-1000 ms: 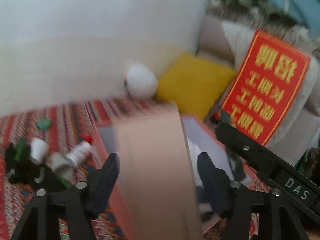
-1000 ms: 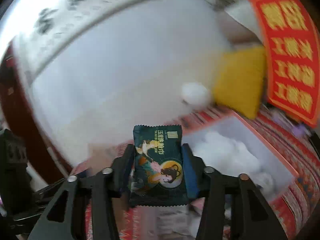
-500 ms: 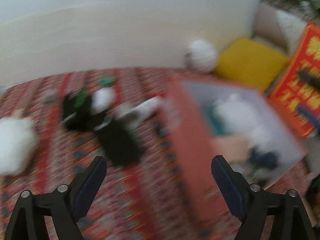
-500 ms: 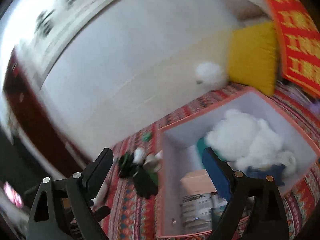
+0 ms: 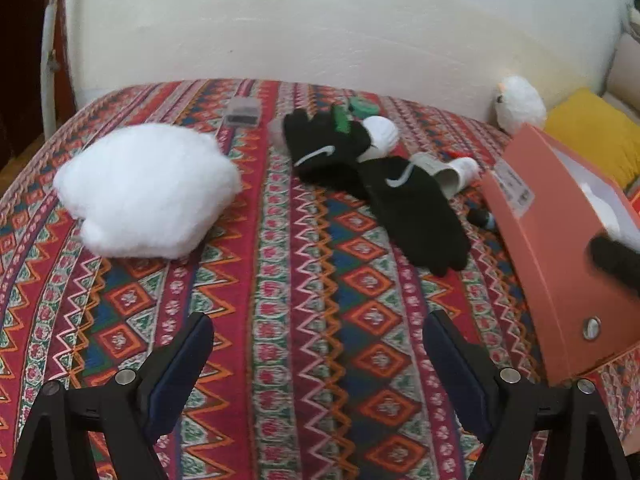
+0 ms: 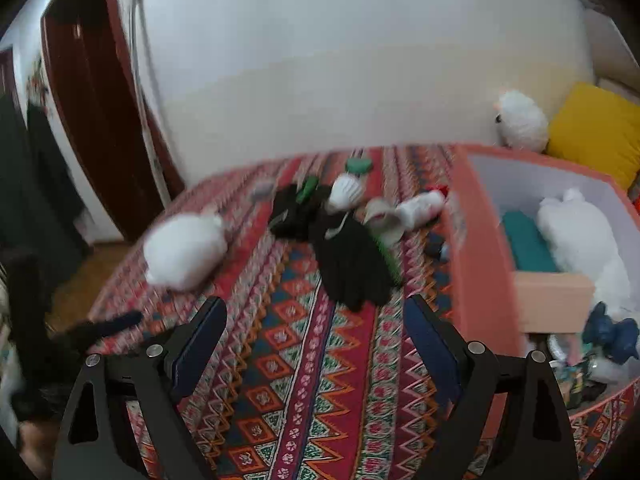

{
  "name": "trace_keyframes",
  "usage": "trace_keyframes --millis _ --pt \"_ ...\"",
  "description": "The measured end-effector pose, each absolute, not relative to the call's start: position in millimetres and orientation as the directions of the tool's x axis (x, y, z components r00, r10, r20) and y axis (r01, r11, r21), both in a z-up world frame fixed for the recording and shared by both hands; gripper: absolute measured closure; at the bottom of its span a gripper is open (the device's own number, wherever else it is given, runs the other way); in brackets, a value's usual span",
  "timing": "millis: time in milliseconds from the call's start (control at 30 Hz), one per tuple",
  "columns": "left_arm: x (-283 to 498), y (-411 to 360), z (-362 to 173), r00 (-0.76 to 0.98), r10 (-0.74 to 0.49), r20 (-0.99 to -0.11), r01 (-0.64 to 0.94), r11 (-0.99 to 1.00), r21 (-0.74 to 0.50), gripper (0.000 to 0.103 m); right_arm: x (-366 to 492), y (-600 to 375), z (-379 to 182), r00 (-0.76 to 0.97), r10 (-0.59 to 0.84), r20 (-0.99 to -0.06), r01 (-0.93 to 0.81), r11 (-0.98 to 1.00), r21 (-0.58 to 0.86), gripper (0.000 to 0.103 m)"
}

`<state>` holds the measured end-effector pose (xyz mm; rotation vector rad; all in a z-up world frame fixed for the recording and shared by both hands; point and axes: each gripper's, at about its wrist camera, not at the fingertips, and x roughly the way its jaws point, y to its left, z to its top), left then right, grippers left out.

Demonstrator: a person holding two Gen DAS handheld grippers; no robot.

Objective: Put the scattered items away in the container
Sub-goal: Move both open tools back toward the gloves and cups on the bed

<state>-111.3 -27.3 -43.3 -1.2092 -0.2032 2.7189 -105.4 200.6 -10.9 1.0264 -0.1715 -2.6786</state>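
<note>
Orange box [image 6: 480,264], the container, sits at the right edge of the patterned bedspread [image 5: 304,320], lid off. Inside now: a cardboard carton [image 6: 552,300], a teal item [image 6: 528,244], white stuffing, a blue toy [image 6: 612,336], some packets low in the near corner.

Change over the last second: the left gripper [image 5: 318,364] held the carton and the right gripper [image 6: 316,344] a dark green snack packet; both now stand wide open with nothing between the fingers, and the carton lies in the box. Judgement: two more items delivered; both grippers have swung back toward the loose pile.

Not yet in the box, on the bedspread: two black gloves [image 5: 412,204] overlapped near the middle, a white stuffing clump [image 5: 148,192] toward the left edge, a white ball [image 5: 382,130], paper cups [image 5: 436,168] and a small white bottle [image 6: 420,204] just beside the box's left wall, a green piece [image 6: 359,165] and a grey block [image 5: 242,114] toward the far edge.

Task looks partway done. The nearer glove lies closest ahead of both grippers.
</note>
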Motion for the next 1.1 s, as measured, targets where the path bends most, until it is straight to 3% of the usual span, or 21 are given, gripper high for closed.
trace_keyframes --millis 367,800,1100 --pt "-120 -68 -60 -0.662 0.149 -0.735 -0.046 -0.986 -0.159 0.014 -164 186 -45 -0.692 -0.195 -0.695 0.103 -0.980 0.172 0.013" --pt "-144 -106 -73 -0.632 0.180 -0.754 0.019 -0.969 -0.247 0.014 -239 224 -48 -0.704 -0.079 -0.705 -0.110 -0.970 0.218 0.013" --pt "-152 -107 -79 -0.614 0.216 -0.759 -0.007 -0.963 -0.268 0.014 -272 186 -53 -0.699 -0.139 -0.702 -0.035 -0.973 0.227 0.013"
